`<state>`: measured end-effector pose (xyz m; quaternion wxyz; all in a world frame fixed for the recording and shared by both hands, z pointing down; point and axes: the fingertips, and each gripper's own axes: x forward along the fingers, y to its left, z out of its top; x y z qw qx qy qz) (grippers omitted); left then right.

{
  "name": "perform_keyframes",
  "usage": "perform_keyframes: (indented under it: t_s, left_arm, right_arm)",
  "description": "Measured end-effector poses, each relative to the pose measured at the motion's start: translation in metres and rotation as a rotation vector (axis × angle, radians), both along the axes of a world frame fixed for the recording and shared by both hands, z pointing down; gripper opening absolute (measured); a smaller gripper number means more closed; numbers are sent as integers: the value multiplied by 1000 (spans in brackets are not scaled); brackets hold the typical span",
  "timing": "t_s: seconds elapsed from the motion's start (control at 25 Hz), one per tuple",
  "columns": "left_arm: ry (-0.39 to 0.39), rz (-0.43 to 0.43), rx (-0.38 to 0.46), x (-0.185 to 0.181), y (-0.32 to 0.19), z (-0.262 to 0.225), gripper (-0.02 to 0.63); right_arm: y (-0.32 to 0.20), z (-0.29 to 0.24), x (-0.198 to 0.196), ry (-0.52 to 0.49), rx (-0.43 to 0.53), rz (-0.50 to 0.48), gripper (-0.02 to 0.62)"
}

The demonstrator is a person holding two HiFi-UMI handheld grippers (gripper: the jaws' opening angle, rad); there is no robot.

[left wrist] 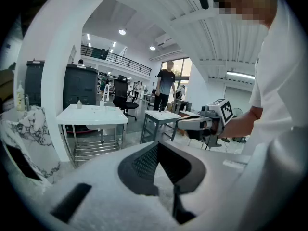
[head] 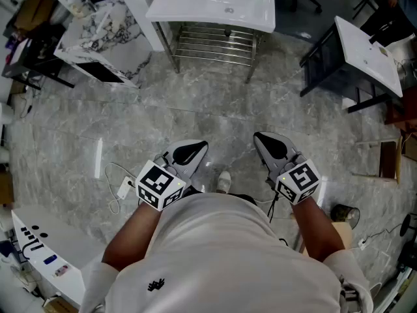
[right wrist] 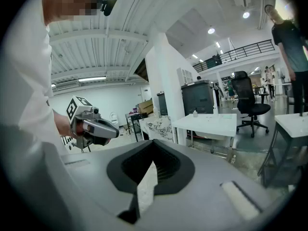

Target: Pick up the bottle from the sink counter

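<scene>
The bottle (left wrist: 78, 103) stands on the white sink counter (left wrist: 91, 115), well ahead of you across the floor (head: 215, 103). You hold your left gripper (head: 190, 154) and right gripper (head: 270, 146) at your waist, both clenched, grasping nothing.

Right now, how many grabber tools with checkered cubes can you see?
2. The left gripper sits low at the head view's left, the right gripper at its right, both over the floor, jaws shut and empty. None looks hidden.
</scene>
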<state>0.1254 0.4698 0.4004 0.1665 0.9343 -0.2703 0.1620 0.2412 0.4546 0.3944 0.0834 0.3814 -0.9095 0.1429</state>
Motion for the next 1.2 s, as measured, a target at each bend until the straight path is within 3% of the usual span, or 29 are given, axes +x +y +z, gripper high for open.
perform_keyframes:
  t_s: [0.32, 0.48, 0.52, 0.56, 0.6, 0.84, 1.2]
  left_arm:
    - [-16, -1, -1, 21, -6, 1, 5]
    - [-26, 31, -7, 34, -6, 3, 5]
    - [-25, 35, -8, 36, -7, 3, 5]
    - [-22, 37, -8, 39, -9, 3, 5]
    - [-18, 38, -7, 40, -12, 3, 5]
    - [6, 34, 7, 31, -37, -5, 5]
    - [62, 50, -4, -18, -132, 0, 5]
  right_arm:
    - [-8, 3, 16, -4, 6, 2, 9]
    - [-13, -9, 22, 17, 107, 18, 12]
    - [-16, -9, 24, 8, 106, 16, 90]
    - [-20, -9, 26, -4, 91, 18, 260]
    - [-26, -7, 29, -11, 78, 28, 314]
    - [-76, -6, 37, -11, 102, 97, 383]
    - [-183, 1, -1, 33, 87, 130, 382]
